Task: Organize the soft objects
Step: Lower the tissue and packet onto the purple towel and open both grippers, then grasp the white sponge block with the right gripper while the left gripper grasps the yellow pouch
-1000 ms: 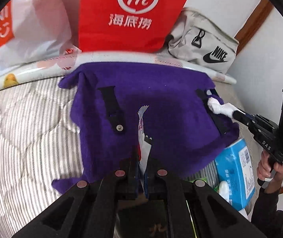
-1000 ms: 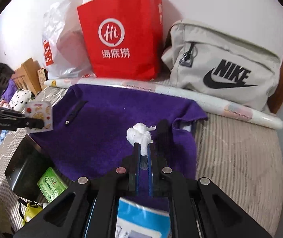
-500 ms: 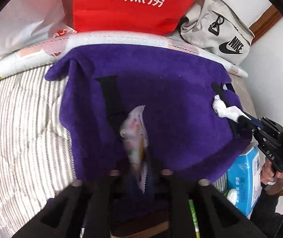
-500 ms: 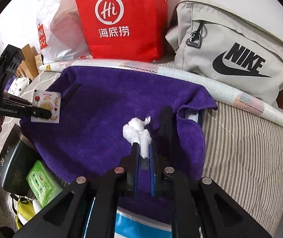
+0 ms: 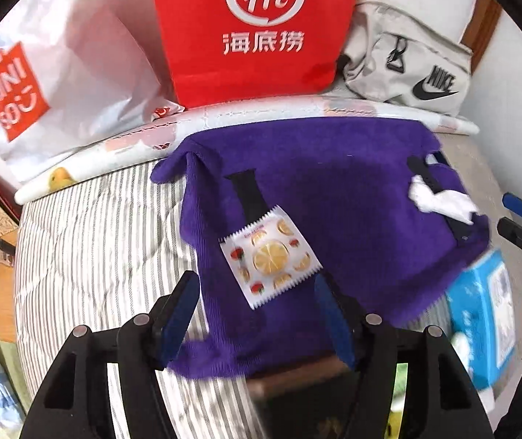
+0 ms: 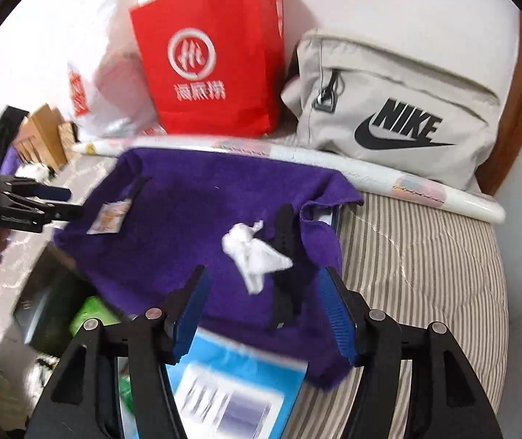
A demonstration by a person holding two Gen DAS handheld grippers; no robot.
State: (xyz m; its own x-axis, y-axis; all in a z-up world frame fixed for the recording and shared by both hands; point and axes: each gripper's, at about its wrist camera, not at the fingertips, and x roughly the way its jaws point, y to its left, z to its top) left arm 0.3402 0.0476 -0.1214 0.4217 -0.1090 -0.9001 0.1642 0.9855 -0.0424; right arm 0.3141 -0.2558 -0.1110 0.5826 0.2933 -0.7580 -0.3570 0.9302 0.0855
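A purple cloth [image 5: 334, 197] lies spread on the striped bed; it also shows in the right wrist view [image 6: 195, 219]. A fruit-print sachet [image 5: 270, 259] lies on its left part, over a black strap [image 5: 248, 197], just ahead of my open, empty left gripper [image 5: 257, 314]. A crumpled white tissue [image 6: 253, 256] lies on its right part beside another black strap [image 6: 286, 256], just ahead of my open, empty right gripper [image 6: 264, 311]. The sachet [image 6: 109, 217] and left gripper [image 6: 56, 205] show at the left of the right wrist view. The tissue [image 5: 440, 197] shows in the left wrist view.
A red paper bag [image 5: 253, 33], a white Miniso bag [image 5: 49, 77] and a grey Nike bag [image 6: 396, 117] stand behind a white roll [image 5: 224, 117] at the wall. A blue tissue pack [image 6: 224, 391] and a dark box [image 6: 49, 311] sit near the bed's front edge.
Both grippers have opened. The left one let go of the sachet and the right one let go of the tissue; both things now lie on the purple cloth. Both grippers have drawn back a little.
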